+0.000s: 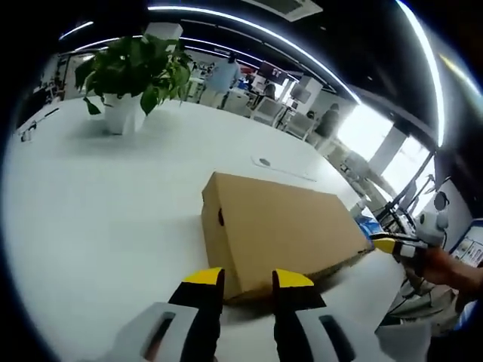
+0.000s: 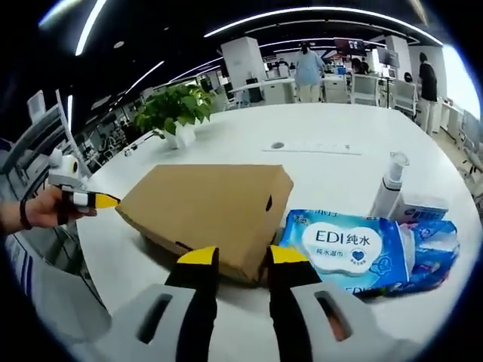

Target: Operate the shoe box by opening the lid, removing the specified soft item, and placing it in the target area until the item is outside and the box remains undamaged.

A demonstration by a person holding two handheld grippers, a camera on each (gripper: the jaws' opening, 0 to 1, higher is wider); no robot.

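left gripper (image 1: pixel 248 280): my yellow-tipped jaws stand apart with a narrow gap, nothing between them; tips sit just at the near corner of the shoe box, I can't tell if they touch it.
right gripper (image 2: pixel 243 256): jaws likewise parted by a narrow gap, holding nothing; tips right at the near edge of the box. I also see this claw at the right edge of the left gripper view, in a person's hand (image 1: pixel 445 265).
other claw in right gripper view: left gripper comes in from the left edge, yellow tip just beside the box's far-left corner, held by a hand (image 2: pixel 41 210).
shoe box (image 1: pixel 279 226): plain brown cardboard, lid shut, lying flat on the table, small round hole in one end wall.
table (image 1: pixel 90 204): white, wide.
tissue pack (image 2: pixel 355 245): blue and white, soft, just beside the box on its right, touching or nearly so.
bottle (image 2: pixel 389 185): white, upright, behind the tissue pack.
plant (image 1: pixel 136 72): green, in a white pot, well apart from the box at the far side.
background: office desks, people standing far off.
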